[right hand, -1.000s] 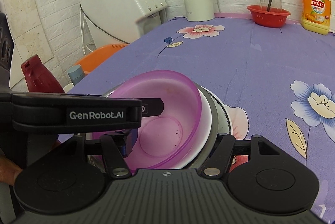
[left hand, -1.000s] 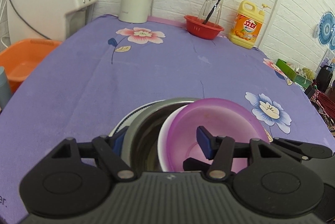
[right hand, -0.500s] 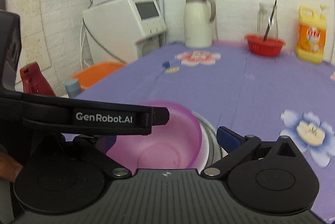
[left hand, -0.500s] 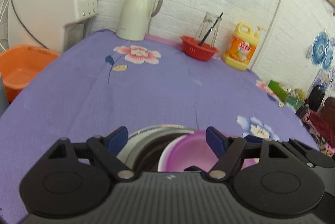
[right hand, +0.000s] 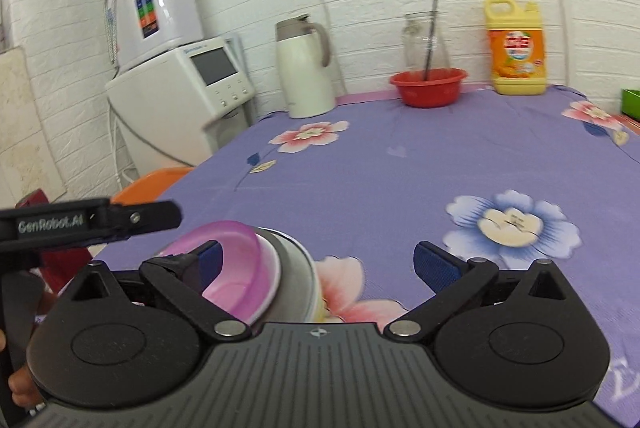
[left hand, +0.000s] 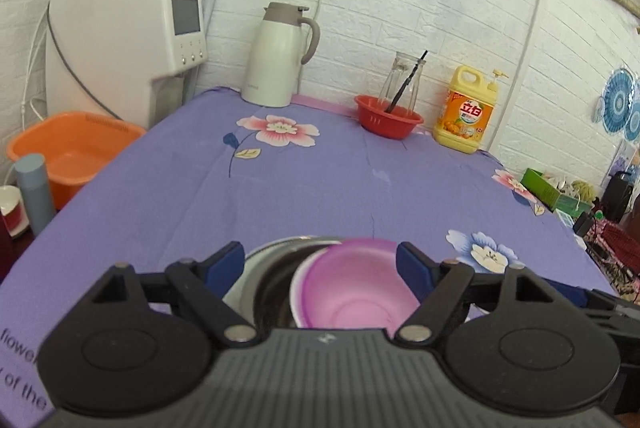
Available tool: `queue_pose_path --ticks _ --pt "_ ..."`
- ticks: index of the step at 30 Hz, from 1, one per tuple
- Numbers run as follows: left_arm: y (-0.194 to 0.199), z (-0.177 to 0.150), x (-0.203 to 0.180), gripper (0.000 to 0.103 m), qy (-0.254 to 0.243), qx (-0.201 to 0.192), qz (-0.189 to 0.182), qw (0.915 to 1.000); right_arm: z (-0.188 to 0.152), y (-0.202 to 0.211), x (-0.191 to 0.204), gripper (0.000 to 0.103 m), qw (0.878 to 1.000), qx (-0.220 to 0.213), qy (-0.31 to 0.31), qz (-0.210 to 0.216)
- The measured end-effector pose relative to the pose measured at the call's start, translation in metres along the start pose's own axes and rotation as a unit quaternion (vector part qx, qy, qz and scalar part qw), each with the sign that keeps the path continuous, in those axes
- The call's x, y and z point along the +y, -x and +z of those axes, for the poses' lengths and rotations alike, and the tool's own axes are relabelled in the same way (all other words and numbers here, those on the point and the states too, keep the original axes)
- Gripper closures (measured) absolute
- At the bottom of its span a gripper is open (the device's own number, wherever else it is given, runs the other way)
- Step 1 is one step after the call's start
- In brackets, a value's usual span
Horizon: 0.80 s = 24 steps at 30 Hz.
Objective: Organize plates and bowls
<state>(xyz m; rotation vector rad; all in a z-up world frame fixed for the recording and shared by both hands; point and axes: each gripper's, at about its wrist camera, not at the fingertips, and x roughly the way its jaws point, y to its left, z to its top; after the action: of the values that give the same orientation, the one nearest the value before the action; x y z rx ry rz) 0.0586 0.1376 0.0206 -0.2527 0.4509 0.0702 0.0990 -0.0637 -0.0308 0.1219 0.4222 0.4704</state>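
A purple bowl (left hand: 352, 288) sits in a white bowl (left hand: 296, 292), nested inside a metal bowl (left hand: 272, 268) on a plate at the near edge of the purple floral tablecloth (left hand: 320, 180). My left gripper (left hand: 320, 264) is open and empty, raised above and behind the stack. In the right wrist view the stack shows with the purple bowl (right hand: 236, 260) and the metal bowl (right hand: 296, 284) at lower left. My right gripper (right hand: 316, 260) is open and empty, pulled back to the right of the stack.
At the table's far end stand a white thermos jug (left hand: 276, 56), a red bowl (left hand: 388, 116) holding a glass bottle, and a yellow detergent bottle (left hand: 466, 108). A white water dispenser (left hand: 128, 44) and an orange basin (left hand: 68, 152) are left of the table.
Both grippers have let go of the bowls, opened wide, and pulled up and back from the stack. The purple bowl now rests nested in the stack.
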Motion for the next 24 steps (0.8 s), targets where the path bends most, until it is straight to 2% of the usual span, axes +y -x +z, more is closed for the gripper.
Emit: queue_pose_path --ticks 5,12,19,24 --pt "0.035 -0.024 -0.026 0.023 -0.013 -0.002 -0.021 0.9997 -0.018 0.033 -0.008 0.0 0.999 -0.015 -0.004 -0.029" --pt "0.056 -0.067 -0.051 0.023 -0.043 0.024 -0.006 0.9988 -0.05 0.058 -0.023 0.0 0.997 0.005 -0.012 -0.077" --pt "0.065 -0.089 -0.056 0.023 -0.062 0.037 0.013 0.9973 -0.068 0.079 -0.029 0.0 0.997 0.006 -0.044 -0.063" --pt "0.069 -0.099 -0.058 0.023 -0.068 0.047 0.008 0.9965 -0.074 0.086 -0.023 0.0 0.997 0.012 -0.041 -0.059"
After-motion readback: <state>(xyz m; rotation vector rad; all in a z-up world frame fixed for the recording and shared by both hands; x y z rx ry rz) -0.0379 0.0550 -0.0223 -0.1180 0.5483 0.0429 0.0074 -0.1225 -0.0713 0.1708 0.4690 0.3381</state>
